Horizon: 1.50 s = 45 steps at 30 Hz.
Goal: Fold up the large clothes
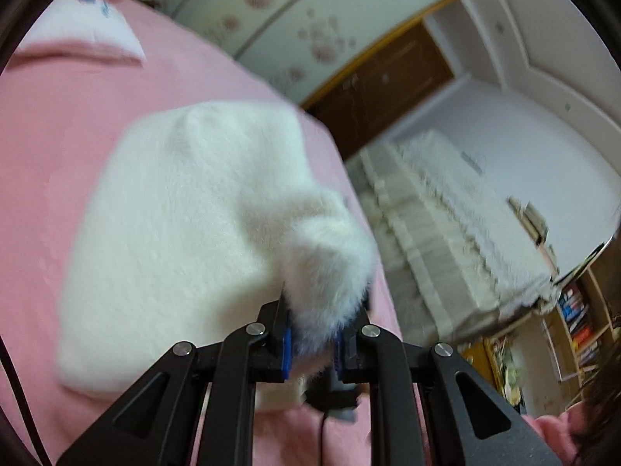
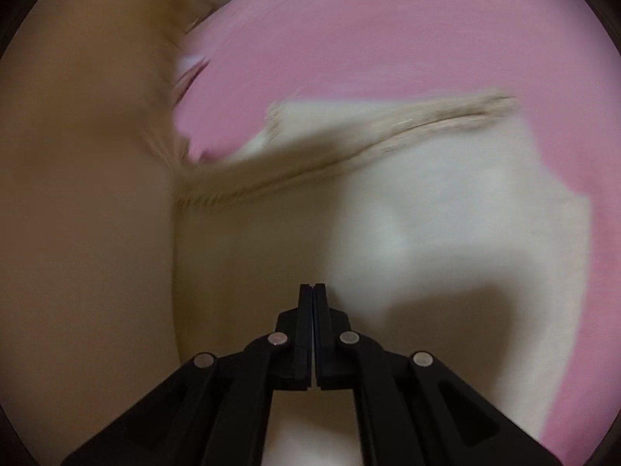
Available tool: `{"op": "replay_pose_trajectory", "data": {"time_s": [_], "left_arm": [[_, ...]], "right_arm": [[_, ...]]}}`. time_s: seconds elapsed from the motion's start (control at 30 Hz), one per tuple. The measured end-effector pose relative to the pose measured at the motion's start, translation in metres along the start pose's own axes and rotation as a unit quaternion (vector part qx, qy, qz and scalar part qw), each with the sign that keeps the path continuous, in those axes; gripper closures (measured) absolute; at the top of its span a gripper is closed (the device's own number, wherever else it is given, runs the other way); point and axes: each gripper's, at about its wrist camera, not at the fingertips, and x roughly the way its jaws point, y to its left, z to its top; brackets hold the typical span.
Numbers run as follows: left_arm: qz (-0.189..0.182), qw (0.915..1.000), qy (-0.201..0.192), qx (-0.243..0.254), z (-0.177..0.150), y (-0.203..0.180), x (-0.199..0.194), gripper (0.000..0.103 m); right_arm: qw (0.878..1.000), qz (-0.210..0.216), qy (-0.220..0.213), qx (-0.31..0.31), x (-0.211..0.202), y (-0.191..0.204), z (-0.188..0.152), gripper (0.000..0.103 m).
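Observation:
A white fluffy garment (image 1: 186, 213) lies on a pink bed sheet (image 1: 58, 136). My left gripper (image 1: 324, 310) is shut on a bunched fold of its furry fabric, which bulges out above the blue pads (image 1: 286, 349) and is lifted off the sheet. The right wrist view is blurred. In it, my right gripper (image 2: 312, 289) is shut with nothing visible between its fingers, and it hovers just over the same cream-white garment (image 2: 446, 213). A ribbed tan edge (image 2: 349, 143) of the garment runs across above the fingertips. Pink sheet (image 2: 388, 39) shows beyond it.
A white item with blue print (image 1: 81, 31) lies on the sheet at top left. Beyond the bed edge are a floral wardrobe (image 1: 310, 31), a brown cabinet (image 1: 380, 89), a lace-covered bench (image 1: 465, 213) and a bookshelf (image 1: 578, 326). A person's pink sleeve (image 1: 551, 431) is at lower right.

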Motion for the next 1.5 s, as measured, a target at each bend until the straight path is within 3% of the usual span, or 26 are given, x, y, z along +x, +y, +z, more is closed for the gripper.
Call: {"op": "replay_pose_trajectory", "data": {"time_s": [0.13, 0.3, 0.5, 0.67, 0.77, 0.87, 0.97, 1.03, 1.13, 1.2, 1.3, 1.5], "left_arm": [[0.018, 0.9986, 0.048, 0.011, -0.028, -0.007, 0.046, 0.090], [0.039, 0.9957, 0.078, 0.032, -0.041, -0.014, 0.074, 0.090], [0.042, 0.9922, 0.105, 0.051, -0.036, -0.032, 0.102, 0.090], [0.029, 0.9907, 0.126, 0.043, -0.046, -0.031, 0.102, 0.090], [0.032, 0.9872, 0.151, 0.040, -0.059, -0.032, 0.111, 0.090], [0.052, 0.9836, 0.170, 0.030, -0.071, -0.025, 0.127, 0.090], [0.058, 0.9797, 0.192, 0.010, -0.077, -0.013, 0.140, 0.090], [0.065, 0.9779, 0.197, 0.025, -0.078, -0.015, 0.144, 0.090], [0.072, 0.9764, 0.197, 0.052, -0.079, -0.022, 0.145, 0.088], [0.075, 0.9758, 0.199, 0.051, -0.073, -0.025, 0.150, 0.088], [0.071, 0.9773, 0.197, 0.030, -0.068, -0.024, 0.154, 0.088], [0.076, 0.9774, 0.195, 0.032, -0.073, -0.022, 0.143, 0.088]], "right_arm": [[1.000, -0.010, -0.015, 0.017, -0.025, -0.058, 0.003, 0.103], [0.993, 0.081, -0.044, 0.080, -0.044, -0.108, -0.011, 0.103], [0.987, 0.105, -0.089, 0.077, -0.059, -0.109, -0.001, 0.103], [0.976, 0.165, -0.121, 0.072, -0.077, -0.102, 0.029, 0.103], [0.963, 0.227, -0.144, 0.037, -0.088, -0.086, 0.047, 0.103], [0.973, 0.176, -0.147, 0.024, -0.095, -0.080, 0.055, 0.103], [0.985, 0.123, -0.100, 0.065, -0.088, -0.097, 0.053, 0.103], [0.986, 0.121, -0.063, 0.096, -0.084, -0.108, 0.047, 0.101], [0.981, 0.133, -0.001, 0.141, -0.072, -0.124, 0.032, 0.087], [0.977, 0.155, 0.000, 0.146, -0.070, -0.127, 0.027, 0.070], [0.977, 0.154, -0.003, 0.145, -0.064, -0.113, 0.030, 0.055], [0.992, 0.044, -0.042, 0.113, -0.089, -0.094, 0.031, 0.041]]}}
